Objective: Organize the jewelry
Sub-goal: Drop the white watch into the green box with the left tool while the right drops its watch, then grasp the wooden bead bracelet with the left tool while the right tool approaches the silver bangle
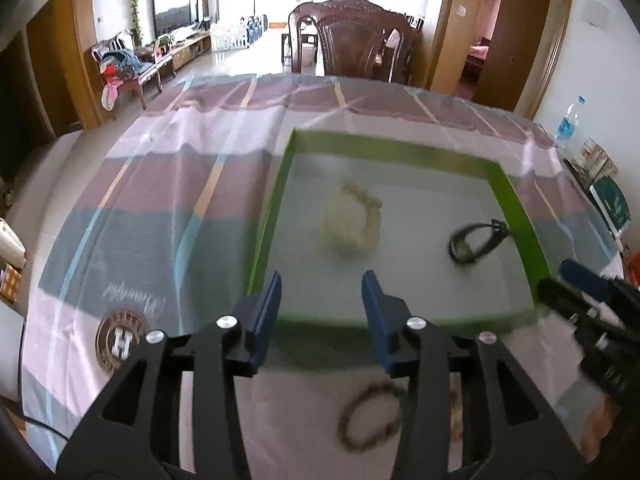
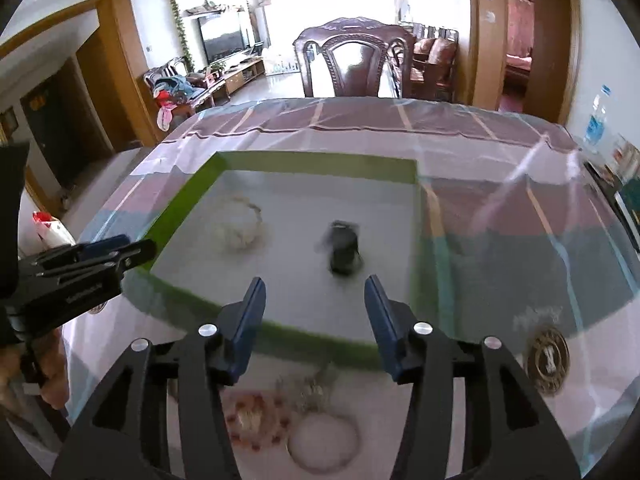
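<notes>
Here both claws, left claw (image 1: 320, 280) and right claw (image 2: 314, 284), stand half-open and empty over the green-rimmed tray (image 1: 268, 216); next, lower squarely onto the brown bead bracelet (image 1: 370, 416) at 6 o'clock.

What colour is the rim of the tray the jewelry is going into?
Bright green rim around a grey floor; clearest in the left wrist view.

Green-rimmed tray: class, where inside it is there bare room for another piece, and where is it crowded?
The green-rimmed tray is bare along its far rim and near edge. Its middle holds the cream bead bracelet and dark watch.
</notes>
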`<control>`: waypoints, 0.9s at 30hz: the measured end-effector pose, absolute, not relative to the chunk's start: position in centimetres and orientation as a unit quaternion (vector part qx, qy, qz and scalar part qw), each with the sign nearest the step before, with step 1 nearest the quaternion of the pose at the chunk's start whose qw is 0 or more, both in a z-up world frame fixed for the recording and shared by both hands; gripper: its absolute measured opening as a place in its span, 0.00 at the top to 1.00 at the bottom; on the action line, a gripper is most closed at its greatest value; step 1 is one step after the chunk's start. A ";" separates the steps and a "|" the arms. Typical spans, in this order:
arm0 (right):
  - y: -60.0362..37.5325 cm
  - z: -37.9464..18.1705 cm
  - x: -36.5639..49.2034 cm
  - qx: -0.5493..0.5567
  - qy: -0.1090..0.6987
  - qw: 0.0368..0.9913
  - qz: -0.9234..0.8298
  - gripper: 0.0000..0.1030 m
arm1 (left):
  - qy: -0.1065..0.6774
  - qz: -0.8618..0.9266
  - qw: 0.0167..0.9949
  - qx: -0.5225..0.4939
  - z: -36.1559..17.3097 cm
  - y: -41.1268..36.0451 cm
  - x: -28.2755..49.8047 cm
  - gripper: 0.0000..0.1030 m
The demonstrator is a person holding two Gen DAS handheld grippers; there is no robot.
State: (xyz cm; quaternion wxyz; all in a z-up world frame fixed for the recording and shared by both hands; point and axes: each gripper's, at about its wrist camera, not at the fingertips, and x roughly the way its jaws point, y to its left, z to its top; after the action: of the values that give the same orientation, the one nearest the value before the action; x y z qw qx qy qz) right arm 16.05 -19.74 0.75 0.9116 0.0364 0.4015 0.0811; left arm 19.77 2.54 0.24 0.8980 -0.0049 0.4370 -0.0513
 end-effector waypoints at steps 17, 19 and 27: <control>-19.7 -7.4 9.4 0.007 0.497 0.867 0.039 0.72 | 0.472 -0.024 0.880 0.046 -6.2 2.2 12.3 0.55; -19.6 -7.9 9.5 0.012 0.504 0.863 0.039 0.72 | 0.480 -0.028 0.876 0.046 -6.9 2.0 12.3 0.56; -19.1 -8.2 9.2 0.001 0.507 0.861 0.040 0.72 | 0.474 -0.014 0.876 0.086 -7.7 0.8 12.0 0.51</control>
State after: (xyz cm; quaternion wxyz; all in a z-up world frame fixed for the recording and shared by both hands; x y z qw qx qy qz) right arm 9.18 -19.14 -8.17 0.8612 0.0011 0.5067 0.0403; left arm 12.01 0.79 -7.72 0.8762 0.0861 0.4739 -0.0144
